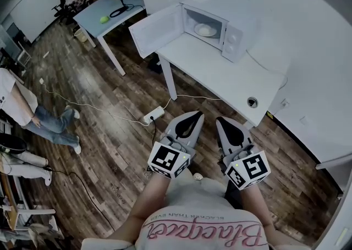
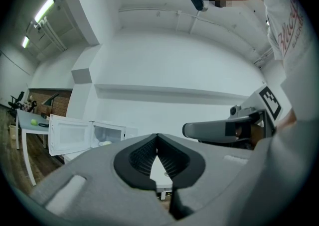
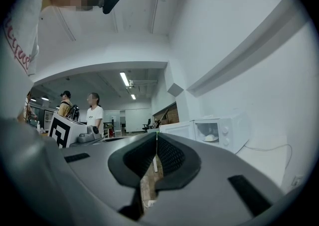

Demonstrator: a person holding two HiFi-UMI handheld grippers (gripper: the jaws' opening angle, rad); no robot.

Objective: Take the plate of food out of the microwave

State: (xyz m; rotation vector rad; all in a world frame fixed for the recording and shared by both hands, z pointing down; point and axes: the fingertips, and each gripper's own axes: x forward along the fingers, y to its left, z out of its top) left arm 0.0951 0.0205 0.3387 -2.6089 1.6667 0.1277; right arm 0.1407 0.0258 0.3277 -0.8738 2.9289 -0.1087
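A white microwave (image 1: 220, 28) stands at the far end of a white table (image 1: 220, 78), its door (image 1: 157, 30) swung open to the left. Inside lies a pale plate of food (image 1: 206, 30), which also shows small as the plate (image 2: 104, 143) and the plate (image 3: 211, 138) in the gripper views. My left gripper (image 1: 195, 115) and right gripper (image 1: 222, 120) are side by side well short of the table, over the wooden floor, pointing level toward it. Both are shut with nothing between the jaws: left gripper (image 2: 157, 135), right gripper (image 3: 156, 133).
A power strip (image 1: 154, 114) and cables lie on the floor near the table leg. A second table (image 1: 110, 9) with a green ball (image 1: 104, 19) stands further back on the left. A person (image 1: 33, 114) stands at the left edge. The near part of the table has a cable hole (image 1: 252, 102).
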